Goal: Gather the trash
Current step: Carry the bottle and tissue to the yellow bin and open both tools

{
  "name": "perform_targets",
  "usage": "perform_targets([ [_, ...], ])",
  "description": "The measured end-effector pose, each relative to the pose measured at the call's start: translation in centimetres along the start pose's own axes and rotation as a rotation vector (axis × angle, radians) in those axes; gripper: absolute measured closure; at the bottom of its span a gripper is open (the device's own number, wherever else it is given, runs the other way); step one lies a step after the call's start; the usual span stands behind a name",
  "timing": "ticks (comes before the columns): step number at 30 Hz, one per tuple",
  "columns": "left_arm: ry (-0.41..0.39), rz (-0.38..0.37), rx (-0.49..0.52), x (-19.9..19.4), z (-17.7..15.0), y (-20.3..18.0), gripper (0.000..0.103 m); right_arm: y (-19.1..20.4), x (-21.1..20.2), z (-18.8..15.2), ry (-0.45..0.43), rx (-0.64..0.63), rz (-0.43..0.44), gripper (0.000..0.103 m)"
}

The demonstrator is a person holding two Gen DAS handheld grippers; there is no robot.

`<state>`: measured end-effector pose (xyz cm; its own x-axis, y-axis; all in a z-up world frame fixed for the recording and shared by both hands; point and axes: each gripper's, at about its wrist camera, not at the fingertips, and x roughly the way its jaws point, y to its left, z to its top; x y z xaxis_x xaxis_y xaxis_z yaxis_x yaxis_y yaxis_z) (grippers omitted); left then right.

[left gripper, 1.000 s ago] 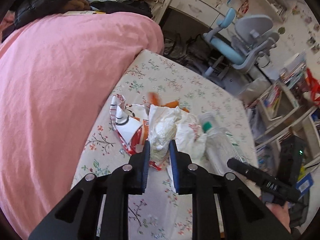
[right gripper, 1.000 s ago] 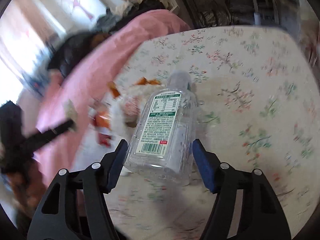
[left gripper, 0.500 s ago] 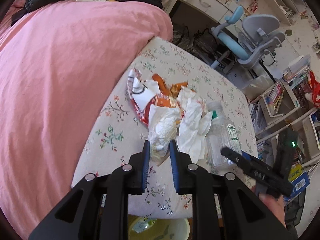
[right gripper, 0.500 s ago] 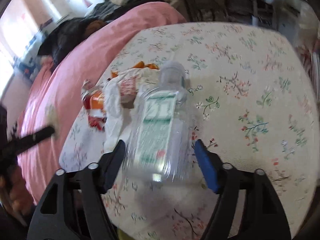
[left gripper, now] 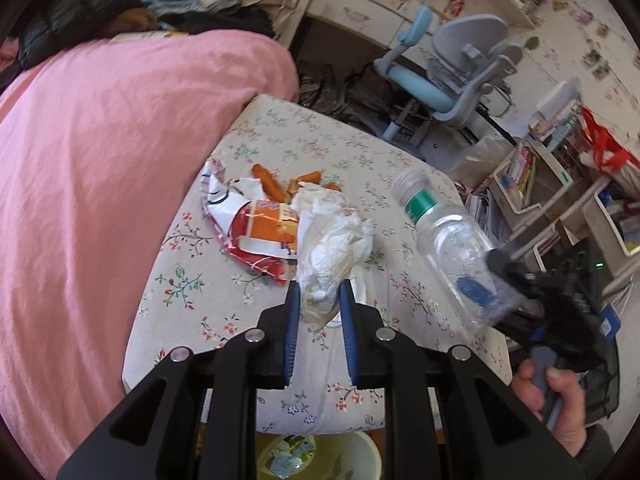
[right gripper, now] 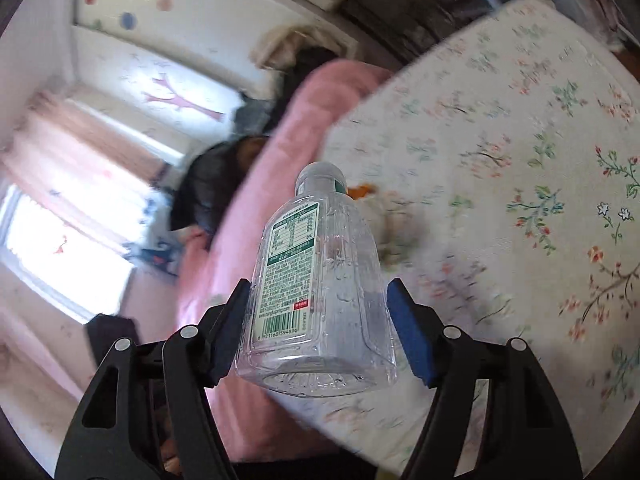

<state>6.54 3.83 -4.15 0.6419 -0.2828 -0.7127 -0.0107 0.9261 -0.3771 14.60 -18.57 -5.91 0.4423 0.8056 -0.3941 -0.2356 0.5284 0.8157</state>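
Your left gripper (left gripper: 316, 300) is holding its jaws nearly closed, the blue pads pinching the lower end of a crumpled white tissue wad (left gripper: 332, 252), which is standing up out of the jaws above the floral sheet (left gripper: 320, 152). Below that gripper, past the near edge of the bed, a pale bin (left gripper: 348, 458) is showing with some wrappers already lying in it. Your right gripper (right gripper: 320, 316) is gripping a clear plastic bottle (right gripper: 320, 280) across its wide body with the jaws well apart; they have just been easing inward a little, and the bottle is sitting between the pads, base toward the camera, green-banded neck pointing away, lifted clear of the sheet. From the left wrist view the same bottle (left gripper: 452, 248) is hanging over the right edge of the bed, with your hand (left gripper: 556, 400) wrapped round the handle below it. Farther along the sheet, just beyond the tissue, a torn red and orange snack wrapper (left gripper: 256, 228) is lying flat near the left edge beside the pink duvet (left gripper: 104, 168). Orange peel scraps (left gripper: 288, 180) are resting just past the wrapper, toward the middle of the sheet.
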Motion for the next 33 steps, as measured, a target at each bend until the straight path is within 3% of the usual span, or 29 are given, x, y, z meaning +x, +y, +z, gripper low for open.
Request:
perform_targets([
  [5,-0.022,0.028,0.052,-0.8,-1.1,-1.1,0.083,3.1,-1.6,-3.8,0.032,-0.086,0.035,0.037],
  [20,-0.025,0.044,0.079,-1.5,-2.9,-1.9,0.083,3.9,-3.7,-17.7,0.307,-0.199,-0.085,0.037],
  [28,-0.004,0.044,0.101,-1.6,-4.6,-2.4,0.083,3.8,-1.6,-21.1,0.442,-0.279,-0.196,0.036],
  [31,0.015,0.047,0.099,-1.6,-5.6,-2.4,0.083,3.5,-1.6,-21.4,0.437,-0.284,-0.253,0.034],
  [33,0.033,0.05,0.097,-1.5,-6.2,-2.4,0.083,3.3,-2.4,-20.7,0.376,-0.26,-0.245,0.033],
])
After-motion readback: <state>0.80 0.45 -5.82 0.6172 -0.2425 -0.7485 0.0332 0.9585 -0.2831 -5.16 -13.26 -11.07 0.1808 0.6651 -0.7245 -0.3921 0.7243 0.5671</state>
